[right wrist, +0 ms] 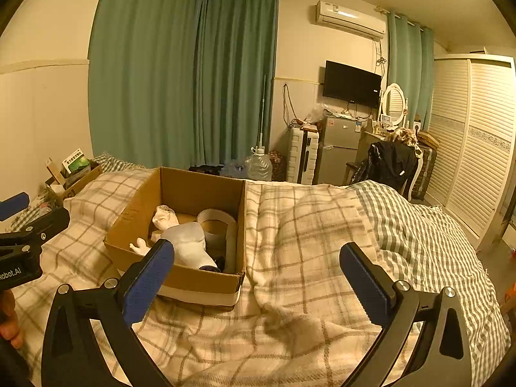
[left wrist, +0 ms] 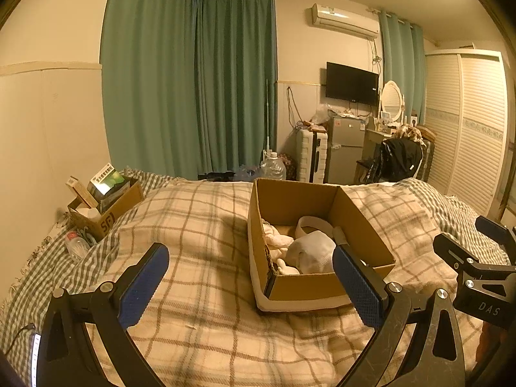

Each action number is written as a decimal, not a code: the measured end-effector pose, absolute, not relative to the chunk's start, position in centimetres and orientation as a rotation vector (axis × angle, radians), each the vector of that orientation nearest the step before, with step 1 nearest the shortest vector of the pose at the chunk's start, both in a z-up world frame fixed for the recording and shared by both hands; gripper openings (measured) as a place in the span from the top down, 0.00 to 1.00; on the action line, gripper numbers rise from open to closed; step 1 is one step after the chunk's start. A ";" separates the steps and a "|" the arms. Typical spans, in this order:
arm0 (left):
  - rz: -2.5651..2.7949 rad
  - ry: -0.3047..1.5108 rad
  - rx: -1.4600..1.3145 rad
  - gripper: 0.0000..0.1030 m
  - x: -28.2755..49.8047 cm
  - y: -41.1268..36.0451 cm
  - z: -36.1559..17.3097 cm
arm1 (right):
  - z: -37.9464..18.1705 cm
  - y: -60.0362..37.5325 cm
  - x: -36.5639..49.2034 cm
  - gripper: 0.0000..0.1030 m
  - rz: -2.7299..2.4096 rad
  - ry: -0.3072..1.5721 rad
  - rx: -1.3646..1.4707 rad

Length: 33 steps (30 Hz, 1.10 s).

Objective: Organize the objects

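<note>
An open cardboard box (left wrist: 361,222) (right wrist: 135,216) sits on the plaid blanket (left wrist: 200,225) (right wrist: 306,225) of a bed. Inside lie a white sock (left wrist: 312,254) (right wrist: 188,242), a cream cloth (left wrist: 274,242) (right wrist: 164,217) and a roll of wide white tape (left wrist: 314,224) (right wrist: 216,222). My left gripper (left wrist: 254,287) is open and empty, held just in front of the box. My right gripper (right wrist: 258,283) is open and empty, to the right of the box's near corner. Each gripper shows at the edge of the other's view.
A second cardboard box (left wrist: 106,206) (right wrist: 75,174) with packets stands at the bed's far left, with a plastic bottle (left wrist: 75,245) beside it. Beyond the bed are green curtains, a water jug (left wrist: 272,167), a suitcase, a small fridge (left wrist: 345,148), a chair and a wardrobe (right wrist: 474,148).
</note>
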<state>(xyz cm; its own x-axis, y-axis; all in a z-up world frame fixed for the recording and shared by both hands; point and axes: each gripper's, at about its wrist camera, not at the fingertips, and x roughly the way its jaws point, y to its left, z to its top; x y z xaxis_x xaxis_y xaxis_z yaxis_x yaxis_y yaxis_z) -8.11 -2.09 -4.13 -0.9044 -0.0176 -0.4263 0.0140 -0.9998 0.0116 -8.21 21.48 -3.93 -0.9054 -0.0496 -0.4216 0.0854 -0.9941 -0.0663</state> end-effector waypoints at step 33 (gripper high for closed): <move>-3.033 -0.022 0.724 0.00 -8.4 -2.1 -4.8 | -4.5 21.0 -8.4 0.00 -3.000 0.154 0.679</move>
